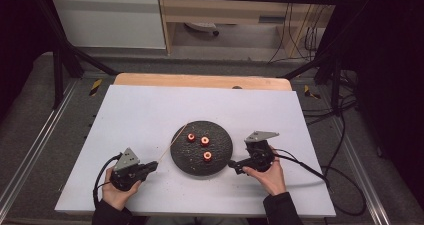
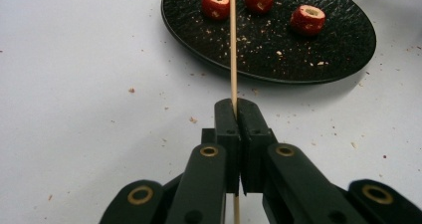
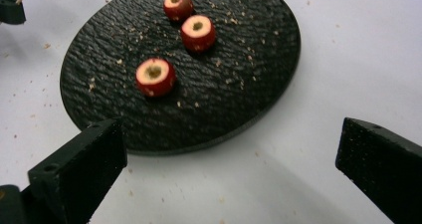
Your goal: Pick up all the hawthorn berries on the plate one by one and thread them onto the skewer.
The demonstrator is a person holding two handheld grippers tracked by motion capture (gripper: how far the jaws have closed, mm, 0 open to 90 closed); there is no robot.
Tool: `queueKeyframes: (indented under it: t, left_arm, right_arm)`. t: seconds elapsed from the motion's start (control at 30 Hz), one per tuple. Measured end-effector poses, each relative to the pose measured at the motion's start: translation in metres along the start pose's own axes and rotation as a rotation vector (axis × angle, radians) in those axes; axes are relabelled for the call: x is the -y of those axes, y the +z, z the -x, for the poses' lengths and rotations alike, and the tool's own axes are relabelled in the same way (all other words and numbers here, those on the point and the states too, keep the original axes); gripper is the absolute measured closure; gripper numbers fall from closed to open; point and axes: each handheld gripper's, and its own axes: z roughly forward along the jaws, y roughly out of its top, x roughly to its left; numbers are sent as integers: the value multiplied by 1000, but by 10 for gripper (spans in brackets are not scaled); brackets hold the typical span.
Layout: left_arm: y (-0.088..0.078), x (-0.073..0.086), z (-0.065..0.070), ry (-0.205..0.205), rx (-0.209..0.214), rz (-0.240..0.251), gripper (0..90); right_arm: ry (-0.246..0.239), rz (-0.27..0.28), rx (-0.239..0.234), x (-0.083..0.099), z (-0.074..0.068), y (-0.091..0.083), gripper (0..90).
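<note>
A round black textured plate (image 1: 220, 160) lies at the middle of the white table, with three cored red fruit pieces (image 1: 205, 141) on it. My left gripper (image 1: 154, 166) sits left of the plate, shut on a thin wooden skewer (image 1: 172, 143) that slants up over the plate's left rim. In the left gripper view the skewer (image 2: 233, 50) runs from the closed jaws toward the fruit (image 2: 215, 4). My right gripper (image 1: 232, 163) rests at the plate's right edge. Its jaws stand wide apart with nothing between them, the nearest fruit piece (image 3: 155, 76) and the plate (image 3: 249, 79) ahead of them.
Crumbs are scattered over the plate and the white table top (image 1: 150, 110). A wooden strip (image 1: 200, 80) runs along the table's far edge. Black frame bars and cables (image 1: 335, 115) lie beyond and to the right of the table.
</note>
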Motion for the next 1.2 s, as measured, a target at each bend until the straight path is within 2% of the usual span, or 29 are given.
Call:
queueKeyframes:
  t: [0.13, 0.37, 0.63, 0.8, 1.03, 1.2]
  left_arm:
    - [1, 1, 0, 4, -6, -3, 880]
    - [2, 1, 0, 0, -2, -3, 880]
    - [2, 2, 0, 1, -4, -4, 880]
    - [2, 2, 0, 1, -3, -5, 880]
    - [2, 2, 0, 0, -4, -9, 880]
    - [2, 2, 0, 0, -4, -11, 880]
  right_arm:
    - [-24, -7, -5, -15, -9, 8, 6]
    - [-69, -83, 17, -38, -23, 26, 13]
    - [-114, -166, 4, -53, -35, 45, 71]
    - [-102, -209, -11, -57, -40, 55, 124]
    - [-106, -261, -17, -61, -44, 66, 252]
    - [-61, -286, -20, -62, -45, 73, 337]
